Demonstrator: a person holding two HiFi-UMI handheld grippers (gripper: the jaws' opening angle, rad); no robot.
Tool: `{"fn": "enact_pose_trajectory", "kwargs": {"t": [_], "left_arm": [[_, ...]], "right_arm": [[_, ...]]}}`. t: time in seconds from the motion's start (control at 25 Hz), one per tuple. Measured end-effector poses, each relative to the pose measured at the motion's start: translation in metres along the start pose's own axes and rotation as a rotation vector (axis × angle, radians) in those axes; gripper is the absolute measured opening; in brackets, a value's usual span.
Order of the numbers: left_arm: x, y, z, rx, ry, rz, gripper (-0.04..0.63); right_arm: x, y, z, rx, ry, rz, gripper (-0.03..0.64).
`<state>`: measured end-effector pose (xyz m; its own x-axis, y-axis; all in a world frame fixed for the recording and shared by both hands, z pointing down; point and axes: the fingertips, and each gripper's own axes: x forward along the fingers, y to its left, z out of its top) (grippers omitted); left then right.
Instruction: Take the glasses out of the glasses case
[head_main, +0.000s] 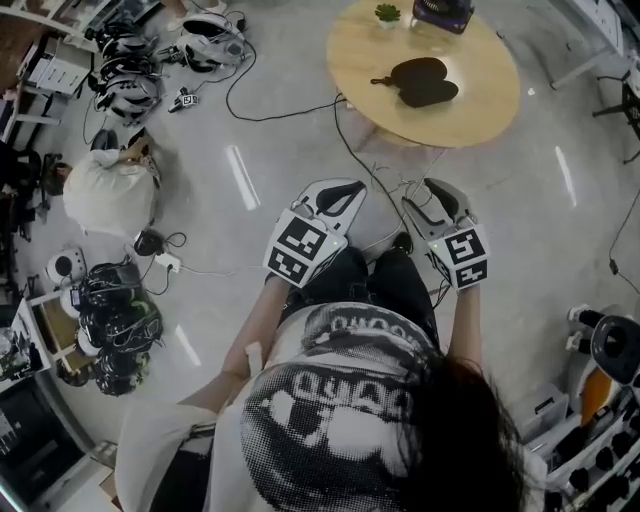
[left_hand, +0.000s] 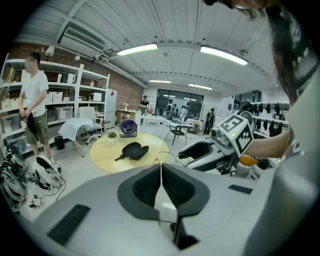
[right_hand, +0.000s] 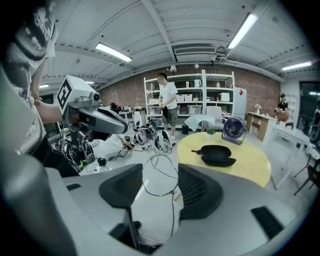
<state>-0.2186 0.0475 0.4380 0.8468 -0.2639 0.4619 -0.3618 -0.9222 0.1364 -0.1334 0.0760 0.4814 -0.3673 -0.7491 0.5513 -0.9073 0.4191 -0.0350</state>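
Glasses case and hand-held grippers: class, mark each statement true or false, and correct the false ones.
1. The glasses case lies open on the round table. True.
2. The right hand-held gripper grips the case. False: its jaws stand apart, empty, short of the table.
3. The left hand-held gripper has its jaws together. True.
4. A mug shares the table with the case. False: a small plant and a purple fan do.
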Motion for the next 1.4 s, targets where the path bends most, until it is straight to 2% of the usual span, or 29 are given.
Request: {"fn": "enact_pose_trajectory", "kwargs": {"t": [0.24,0.72,1.4], "left_arm": [[-0.018,0.008,-0.007,0.016,-0.005,-0.041,0.015],[-0.025,0.005,-0.01,0.04,-0.031,-0.1,0.015],[-0.029,-0.003,-0.009,0.055,-0.035,-0.125,0.015]], "right_arm": [[0.002,0.019,0.004,0.026,0.008,-0.052,0.225],[0.005,0.036,0.0,0.024,0.03,-0.091,0.225],[-0.005,0.041,-0.005,0.029,0.044,-0.119,0.225]]}}
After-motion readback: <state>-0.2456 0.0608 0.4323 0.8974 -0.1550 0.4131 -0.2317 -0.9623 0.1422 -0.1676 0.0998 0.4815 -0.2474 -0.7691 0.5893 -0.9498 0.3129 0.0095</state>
